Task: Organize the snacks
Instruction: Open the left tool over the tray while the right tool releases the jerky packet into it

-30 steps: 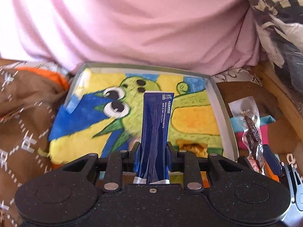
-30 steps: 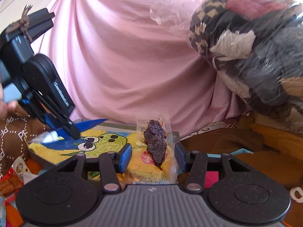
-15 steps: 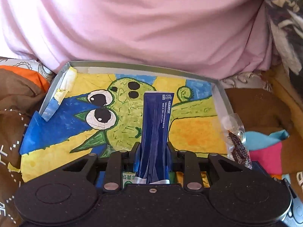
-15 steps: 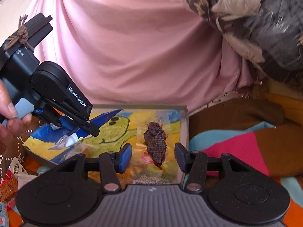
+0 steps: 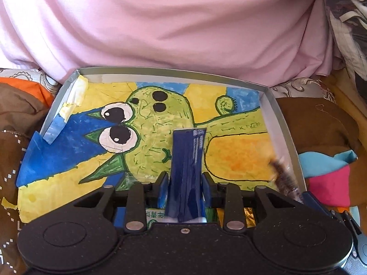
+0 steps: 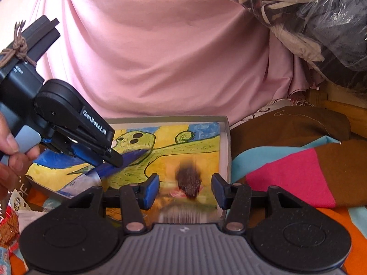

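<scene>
Pink fabric (image 5: 183,23) hangs behind a shallow grey box (image 5: 278,123) that lies on a patchwork blanket (image 6: 298,171) of brown, pink, light blue and orange. On the floor of the box is a painted picture (image 5: 240,151) of a green creature on yellow and blue.

A dark blue snack packet (image 5: 187,160) is clamped between the fingers of the left gripper (image 5: 185,183); it stands out forward from them, over the middle of the picture. In the right wrist view this same packet (image 6: 133,155) is seen from the side, pointing over the box, and a hand (image 6: 9,151) holds the gripper's handle.

A clear packet with a dark brown snack (image 6: 189,178) sits between the fingers of the right gripper (image 6: 185,191), but these are spread wide and do not touch it. It is blurred, near the right wall of the box. In the left wrist view it (image 5: 284,178) appears at the box's right edge.

More snack wrappers (image 6: 9,224) lie at the left, outside the box.
</scene>
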### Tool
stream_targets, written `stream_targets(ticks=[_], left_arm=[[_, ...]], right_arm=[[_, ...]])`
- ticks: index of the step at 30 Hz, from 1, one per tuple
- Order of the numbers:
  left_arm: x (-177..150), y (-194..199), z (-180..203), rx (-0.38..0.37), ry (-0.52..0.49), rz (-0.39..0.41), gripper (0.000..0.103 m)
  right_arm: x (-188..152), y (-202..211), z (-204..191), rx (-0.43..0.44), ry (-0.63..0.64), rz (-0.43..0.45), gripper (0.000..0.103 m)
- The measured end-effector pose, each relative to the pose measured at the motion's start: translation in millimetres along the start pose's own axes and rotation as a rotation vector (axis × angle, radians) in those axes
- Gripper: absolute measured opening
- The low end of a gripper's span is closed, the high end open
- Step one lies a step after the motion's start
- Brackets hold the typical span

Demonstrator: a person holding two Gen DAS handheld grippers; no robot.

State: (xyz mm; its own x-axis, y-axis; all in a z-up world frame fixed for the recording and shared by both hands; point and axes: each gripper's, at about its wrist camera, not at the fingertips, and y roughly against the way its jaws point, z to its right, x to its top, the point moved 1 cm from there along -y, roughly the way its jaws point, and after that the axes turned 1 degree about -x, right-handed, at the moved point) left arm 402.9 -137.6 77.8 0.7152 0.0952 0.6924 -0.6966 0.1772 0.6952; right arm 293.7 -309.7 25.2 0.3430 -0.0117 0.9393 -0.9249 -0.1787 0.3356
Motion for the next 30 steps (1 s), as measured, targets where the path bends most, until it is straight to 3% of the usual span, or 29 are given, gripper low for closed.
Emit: stream_targets(ticks=[1, 3, 9, 14, 17, 27, 30], left_arm=[[0.3, 0.3, -0.4, -0.001, 0.002, 0.003, 0.039], [0.9, 2.9, -1.1, -0.004, 0.006, 0.012, 0.057], [-4.5, 20.4, -3.9, 0.017, 0.006, 0.058, 0.083], [-20.7, 45.2, -14.6, 0.049, -0.003, 0.115, 0.087], [-27.0, 63.9, -27.1, 0.049, 0.019, 0.152, 0.097], [-56.7, 125.7, -62.3, 0.043, 0.03, 0.216, 0.102], [-72.4, 143.4, -71.8, 0.02, 0.075, 0.227, 0.102]], right_arm=[[-0.6, 0.1, 0.0, -0.004, 0.001, 0.0, 0.056], [-1.2, 0.7, -0.4, -0.003, -0.002, -0.003, 0.062], [-0.3, 7.3, -2.0, 0.005, -0.034, 0.007, 0.082], [5.0, 22.6, -6.8, -0.01, -0.036, 0.059, 0.096], [8.5, 34.5, -9.6, -0.032, -0.04, 0.098, 0.102], [16.1, 78.8, -28.0, -0.039, -0.007, 0.201, 0.103], [16.3, 92.8, -36.6, -0.036, 0.015, 0.236, 0.103]])
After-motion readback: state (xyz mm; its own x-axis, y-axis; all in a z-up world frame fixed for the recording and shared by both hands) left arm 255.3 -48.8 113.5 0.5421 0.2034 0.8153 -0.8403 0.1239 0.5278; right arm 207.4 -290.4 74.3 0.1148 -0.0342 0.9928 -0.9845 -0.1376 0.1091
